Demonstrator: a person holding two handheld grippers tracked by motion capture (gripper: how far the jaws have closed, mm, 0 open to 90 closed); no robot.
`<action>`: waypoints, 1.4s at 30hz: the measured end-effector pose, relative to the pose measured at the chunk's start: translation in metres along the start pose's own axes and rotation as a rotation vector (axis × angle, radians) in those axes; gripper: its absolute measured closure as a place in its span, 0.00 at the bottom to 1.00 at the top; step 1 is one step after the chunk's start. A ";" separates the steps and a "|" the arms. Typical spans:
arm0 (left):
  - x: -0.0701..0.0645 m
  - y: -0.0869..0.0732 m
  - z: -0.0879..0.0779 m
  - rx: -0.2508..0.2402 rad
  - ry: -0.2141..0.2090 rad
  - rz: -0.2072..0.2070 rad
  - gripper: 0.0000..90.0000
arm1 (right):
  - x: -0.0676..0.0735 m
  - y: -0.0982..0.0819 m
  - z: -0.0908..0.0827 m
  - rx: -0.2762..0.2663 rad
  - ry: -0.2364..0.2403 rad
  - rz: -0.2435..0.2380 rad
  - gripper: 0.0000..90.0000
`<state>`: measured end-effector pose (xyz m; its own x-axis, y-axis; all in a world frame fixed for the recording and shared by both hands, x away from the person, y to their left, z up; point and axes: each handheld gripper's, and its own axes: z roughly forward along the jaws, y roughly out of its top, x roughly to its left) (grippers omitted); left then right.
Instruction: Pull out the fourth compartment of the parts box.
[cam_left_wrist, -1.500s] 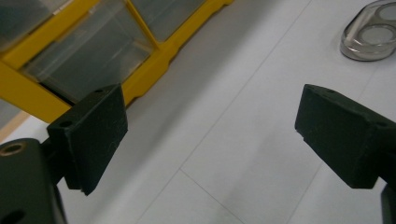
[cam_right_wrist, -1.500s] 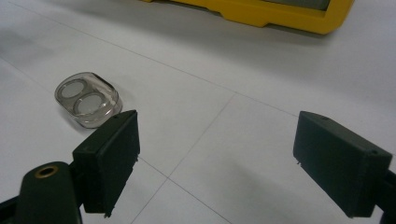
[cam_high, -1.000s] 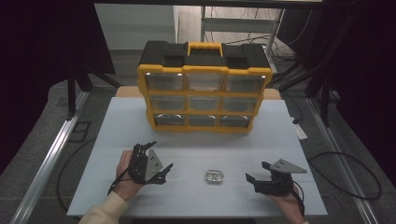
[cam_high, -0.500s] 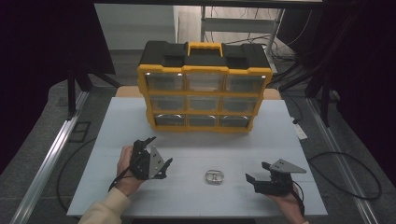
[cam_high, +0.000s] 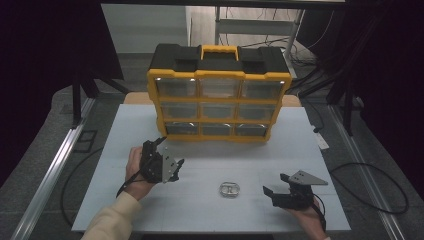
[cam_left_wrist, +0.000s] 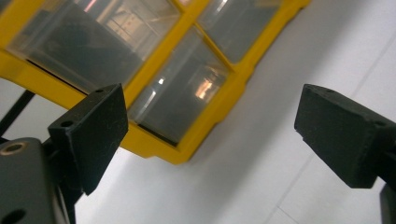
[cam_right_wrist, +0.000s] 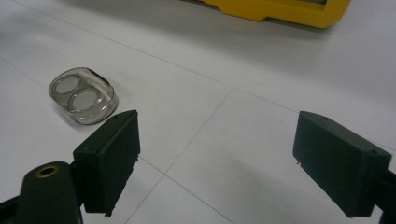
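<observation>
Clear plastic case with two round recesses (cam_high: 229, 190) lies flat on white bench (cam_high: 210, 210), between my two tongs, nearer right one. My right tongs (cam_high: 270, 192) released, jaws wide, low over bench; case at 10 o'clock from them in right gripper view (cam_right_wrist: 84, 95), untouched. My left tongs (cam_high: 172, 167) released too, tilted, pointing at yellow drawer organizer (cam_high: 220, 95) at 12 o'clock, its clear bottom drawer (cam_left_wrist: 180, 95) between jaws.

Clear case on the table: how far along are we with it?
Nothing looks done: the clear case lies on the table, untouched, and the yellow organizer's drawers look shut. In hand: the left claw points at the lower drawers, jaws open; the right claw sits open beside the case. Grasp and stowing likely remain.
</observation>
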<state>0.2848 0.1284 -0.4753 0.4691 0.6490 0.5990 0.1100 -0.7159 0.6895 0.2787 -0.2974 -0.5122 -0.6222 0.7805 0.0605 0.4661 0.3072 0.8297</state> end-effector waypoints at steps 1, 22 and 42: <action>0.000 0.000 0.000 0.000 0.000 0.000 0.12 | 0.000 0.000 0.000 0.000 0.000 0.000 0.17; 0.015 0.015 0.014 -0.009 0.080 0.071 0.12 | -0.001 -0.001 0.001 0.019 -0.005 0.003 0.18; 0.020 0.026 0.025 0.005 0.110 0.112 0.13 | -0.001 -0.001 0.002 0.022 -0.002 0.003 0.18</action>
<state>0.3188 0.1168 -0.4557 0.3803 0.5892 0.7129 0.0670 -0.7863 0.6142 0.2800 -0.2973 -0.5136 -0.6198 0.7823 0.0616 0.4814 0.3170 0.8172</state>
